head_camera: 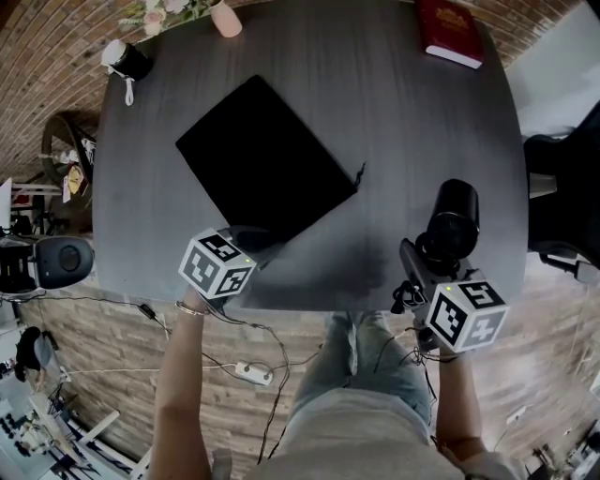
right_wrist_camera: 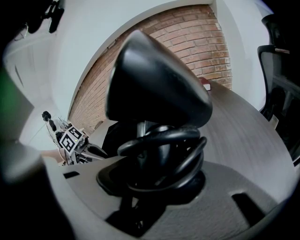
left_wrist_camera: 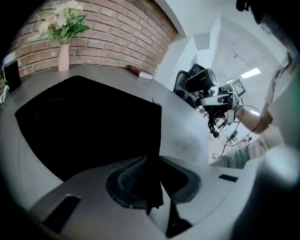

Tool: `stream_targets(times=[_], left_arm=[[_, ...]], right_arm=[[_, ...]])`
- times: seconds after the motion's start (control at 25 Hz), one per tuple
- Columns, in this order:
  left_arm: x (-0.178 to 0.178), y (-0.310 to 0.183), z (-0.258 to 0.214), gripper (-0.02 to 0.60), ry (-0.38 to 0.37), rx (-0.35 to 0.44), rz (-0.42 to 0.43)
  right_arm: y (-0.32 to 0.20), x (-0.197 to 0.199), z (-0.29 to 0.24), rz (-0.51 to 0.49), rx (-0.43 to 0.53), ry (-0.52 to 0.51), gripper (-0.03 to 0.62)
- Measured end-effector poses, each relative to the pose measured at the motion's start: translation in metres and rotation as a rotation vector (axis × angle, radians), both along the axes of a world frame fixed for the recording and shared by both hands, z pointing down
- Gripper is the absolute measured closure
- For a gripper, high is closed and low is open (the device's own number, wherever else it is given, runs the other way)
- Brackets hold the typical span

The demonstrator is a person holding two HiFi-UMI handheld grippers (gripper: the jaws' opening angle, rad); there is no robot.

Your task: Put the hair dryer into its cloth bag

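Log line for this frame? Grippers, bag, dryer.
left gripper: shut on cloth bag edge | right gripper: shut on hair dryer, cord coiled | cloth bag: on table | hair dryer: outside cloth bag

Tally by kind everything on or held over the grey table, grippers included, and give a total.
Cloth bag: 1
Hair dryer: 1
Red book: 1
Vase of flowers: 1
Small black-and-white item, kind unclear: 1
Grippers: 2 (left gripper, right gripper)
Total: 7
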State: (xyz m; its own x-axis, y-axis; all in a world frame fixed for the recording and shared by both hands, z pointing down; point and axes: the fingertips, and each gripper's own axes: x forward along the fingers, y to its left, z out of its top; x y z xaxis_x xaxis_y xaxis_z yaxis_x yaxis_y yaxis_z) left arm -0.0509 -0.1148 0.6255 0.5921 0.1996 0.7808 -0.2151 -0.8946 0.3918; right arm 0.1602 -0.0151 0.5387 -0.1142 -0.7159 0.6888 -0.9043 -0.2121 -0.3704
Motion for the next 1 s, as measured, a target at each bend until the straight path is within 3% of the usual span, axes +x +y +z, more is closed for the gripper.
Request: stream_targets(times=[0.4, 0.56, 0.8, 1.0], left_arm=[[0.001, 0.0, -0.001, 0.52, -0.004, -0.059, 0.021], [0.002, -0.001, -0.003, 0.557, -0.014, -0.058, 0.034], [0.004, 0.001, -0.007, 0.561, -0.04, 0.017, 0.088], [0.003, -0.005, -0.008, 0.563, -0.04, 0.098, 0.042]], right_arm=[[-0.003, -0.001, 0.001, -0.011, -0.008, 0.0, 0.419], [-0.006, -0.002, 0.001, -0.021, -0.008, -0.002, 0.419], [-0.01, -0.002, -0.001, -0.032, -0.008, -0.003, 0.419], [-0.014, -0.003, -0.004, -0.058, -0.013, 0.008, 0.419]])
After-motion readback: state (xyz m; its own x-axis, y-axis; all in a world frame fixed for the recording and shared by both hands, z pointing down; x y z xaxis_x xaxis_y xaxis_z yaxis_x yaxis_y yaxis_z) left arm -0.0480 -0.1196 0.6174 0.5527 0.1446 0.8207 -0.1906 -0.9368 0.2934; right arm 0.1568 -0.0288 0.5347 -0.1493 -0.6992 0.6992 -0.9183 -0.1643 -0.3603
